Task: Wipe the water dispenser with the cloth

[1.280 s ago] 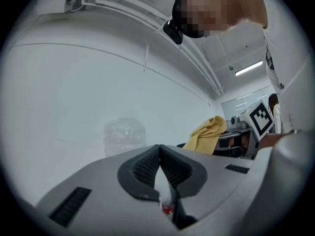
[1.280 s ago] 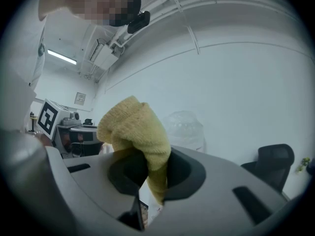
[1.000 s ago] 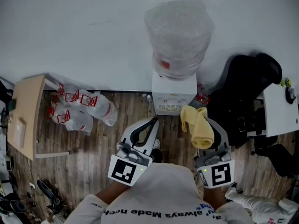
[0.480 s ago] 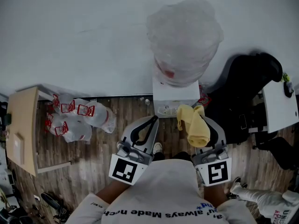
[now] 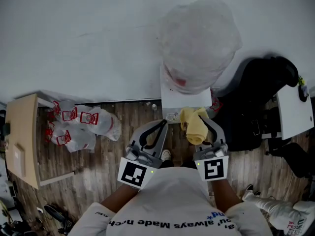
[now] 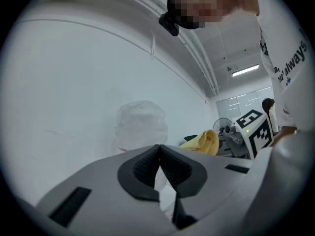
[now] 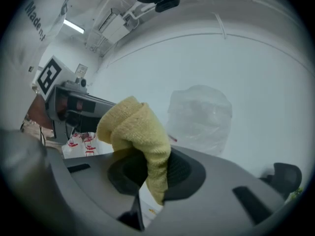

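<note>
The white water dispenser (image 5: 184,98) stands against the wall with a large clear bottle (image 5: 199,41) on top, wrapped in plastic. The bottle (image 7: 199,117) rises ahead in the right gripper view and shows faintly as a bottle (image 6: 141,127) in the left gripper view. A yellow cloth (image 5: 193,125) is bunched in my right gripper (image 5: 202,118), whose jaws are shut on it just in front of the dispenser's front face. The cloth (image 7: 140,136) stands up between the pads. My left gripper (image 5: 162,125) is shut and empty, beside the dispenser's lower left front.
White plastic bags with red print (image 5: 74,124) lie on the wood floor at the left. A wooden board (image 5: 22,141) stands further left. A black chair (image 5: 263,97) sits right of the dispenser, with a white table (image 5: 295,112) beyond it.
Both grippers have moved forward toward the dispenser. The right gripper with the cloth has shifted left and closer to the dispenser's front.
</note>
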Motion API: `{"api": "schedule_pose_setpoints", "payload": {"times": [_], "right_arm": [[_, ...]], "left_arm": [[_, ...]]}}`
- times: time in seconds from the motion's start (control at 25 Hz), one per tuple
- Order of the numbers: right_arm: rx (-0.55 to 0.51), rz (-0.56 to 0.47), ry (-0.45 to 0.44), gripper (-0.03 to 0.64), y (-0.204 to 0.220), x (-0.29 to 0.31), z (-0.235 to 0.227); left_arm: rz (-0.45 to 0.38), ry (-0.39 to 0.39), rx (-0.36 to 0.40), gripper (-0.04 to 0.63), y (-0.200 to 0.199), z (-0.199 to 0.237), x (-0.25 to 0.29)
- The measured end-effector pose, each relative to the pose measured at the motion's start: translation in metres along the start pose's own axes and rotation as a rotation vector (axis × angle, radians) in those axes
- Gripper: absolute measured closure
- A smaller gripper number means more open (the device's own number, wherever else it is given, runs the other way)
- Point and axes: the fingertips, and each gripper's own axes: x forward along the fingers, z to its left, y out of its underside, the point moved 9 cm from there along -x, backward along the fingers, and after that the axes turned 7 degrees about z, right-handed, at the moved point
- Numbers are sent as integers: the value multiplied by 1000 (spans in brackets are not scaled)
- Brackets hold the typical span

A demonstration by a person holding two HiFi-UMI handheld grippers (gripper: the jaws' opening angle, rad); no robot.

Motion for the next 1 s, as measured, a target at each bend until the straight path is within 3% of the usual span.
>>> {"api": "schedule_pose_setpoints", "payload": {"times": [0.48,1.0], "right_arm": [[-128,80,26,554,44,87,25],[-232,164,-21,554,89,170,50]], "left_arm": [[25,2,-31,577,26,17,15],[49,8,-35,577,36,27,27]]}}
